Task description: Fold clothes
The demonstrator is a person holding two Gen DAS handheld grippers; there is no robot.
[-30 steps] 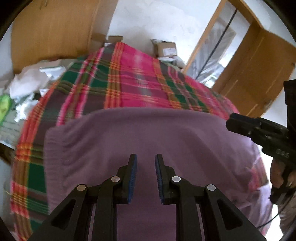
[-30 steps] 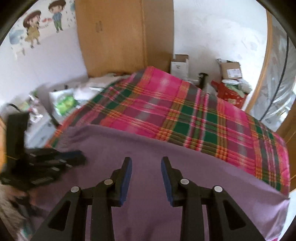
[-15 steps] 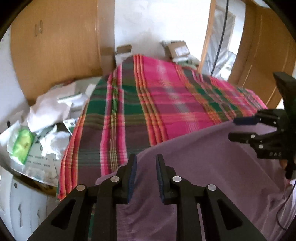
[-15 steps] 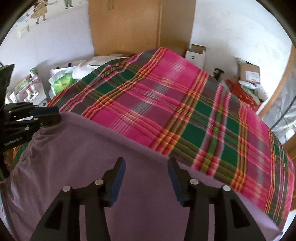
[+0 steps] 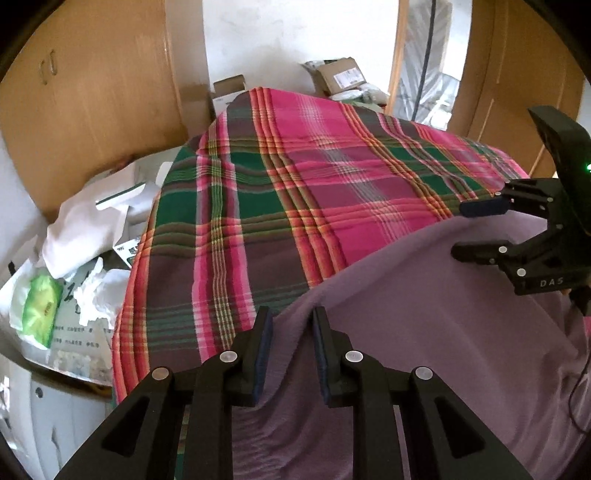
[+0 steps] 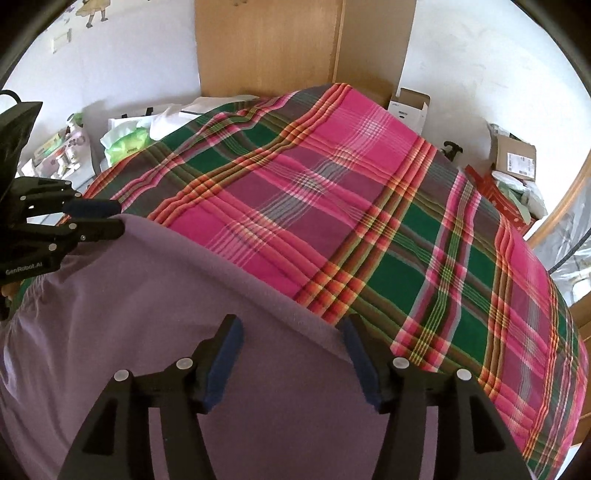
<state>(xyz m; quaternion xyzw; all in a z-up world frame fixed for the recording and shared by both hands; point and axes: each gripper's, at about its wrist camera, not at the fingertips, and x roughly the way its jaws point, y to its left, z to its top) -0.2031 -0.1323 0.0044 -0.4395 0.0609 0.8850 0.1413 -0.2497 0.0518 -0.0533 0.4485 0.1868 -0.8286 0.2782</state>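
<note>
While the purple garment [image 6: 184, 332] lies on the plaid blanket [image 6: 332, 206], its far hem between both finger pairs, left gripper [image 5: 290, 350] narrowly parted, right gripper [image 6: 291, 354] wide; pinch hem evenly, lift together.

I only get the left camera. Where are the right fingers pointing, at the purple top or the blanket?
Observer: In the right view the right gripper is wide open over the far edge of the purple top. The blanket starts just beyond.
Operator: Is my left one touching the top?
Observer: From there the left gripper sits at the top's corner, fingers a little apart. I cannot tell whether it touches.
Operator: Anything fun to see?
Observer: Yes, a cartoon picture high up on the left, cut off by the frame.
</note>
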